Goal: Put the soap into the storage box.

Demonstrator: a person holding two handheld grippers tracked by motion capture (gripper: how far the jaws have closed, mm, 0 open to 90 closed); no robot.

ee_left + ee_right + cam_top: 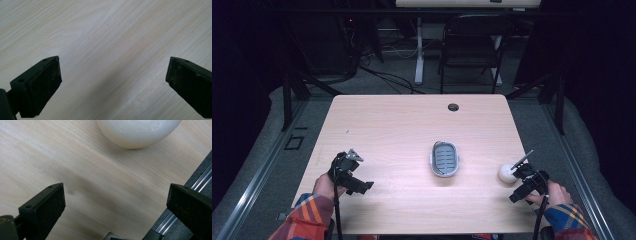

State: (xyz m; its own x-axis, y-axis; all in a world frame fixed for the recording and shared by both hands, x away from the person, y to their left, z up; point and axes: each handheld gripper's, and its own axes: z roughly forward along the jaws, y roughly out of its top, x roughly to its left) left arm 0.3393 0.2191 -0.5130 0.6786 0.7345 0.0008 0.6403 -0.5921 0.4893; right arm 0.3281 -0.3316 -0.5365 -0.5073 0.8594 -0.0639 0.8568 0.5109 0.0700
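Hands in plaid sleeves bring two tools over a pale wooden table (412,120), seen from above. At about four o'clock on the table, close to its right edge, a white ball (506,173) rests on the wood, and the right hand-held gripper (518,172) sits just beside it, its jaws spread wide with nothing between them. The right gripper view shows the same white ball (138,132) ahead of the black jaws and apart from them, with bare wood in the gap. At the centre of the table lies a small grey slotted dish (445,159), holding nothing, well apart from the ball. At about eight o'clock the left hand-held gripper (353,172) hovers over bare table, released as well; the left gripper view shows its two pads far apart above the wood grain. Judged from this layout, the work is at its very start: the ball has not been picked up, and the reach toward it is nearly finished. Closing on the ball, lifting it and carrying it, probably to the dish, all remain to be done.
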